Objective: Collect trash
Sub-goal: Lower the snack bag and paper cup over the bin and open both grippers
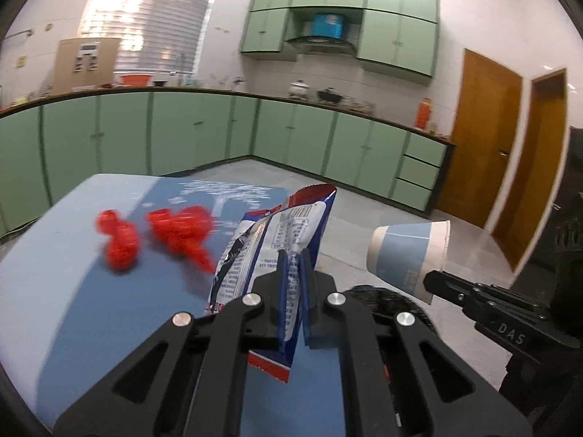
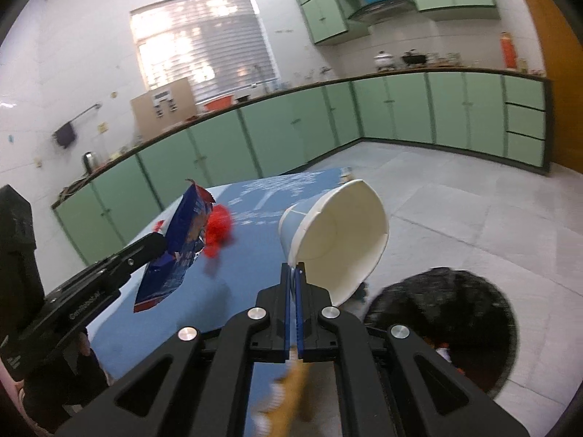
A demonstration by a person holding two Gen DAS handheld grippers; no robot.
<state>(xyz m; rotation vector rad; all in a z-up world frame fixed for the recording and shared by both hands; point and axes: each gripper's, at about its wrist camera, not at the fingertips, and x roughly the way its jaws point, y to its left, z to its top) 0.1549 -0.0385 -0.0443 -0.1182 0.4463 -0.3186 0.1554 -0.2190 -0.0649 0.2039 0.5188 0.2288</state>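
Note:
My left gripper (image 1: 293, 255) is shut on a blue, white and red snack wrapper (image 1: 277, 233), held above the blue table (image 1: 73, 291). The wrapper also shows in the right wrist view (image 2: 182, 240). My right gripper (image 2: 294, 267) is shut on the rim of a blue and white paper cup (image 2: 339, 233), tilted on its side; the cup also shows in the left wrist view (image 1: 408, 251). Red crumpled pieces (image 1: 156, 233) lie on the table, also seen in the right wrist view (image 2: 218, 229). A black mesh bin (image 2: 444, 324) stands on the floor beside the table.
A yellowish scrap (image 2: 291, 397) lies blurred below my right gripper. Green cabinets (image 1: 218, 131) line the walls behind. Brown doors (image 1: 484, 145) are at the right. The grey tiled floor (image 2: 455, 196) lies beyond the table.

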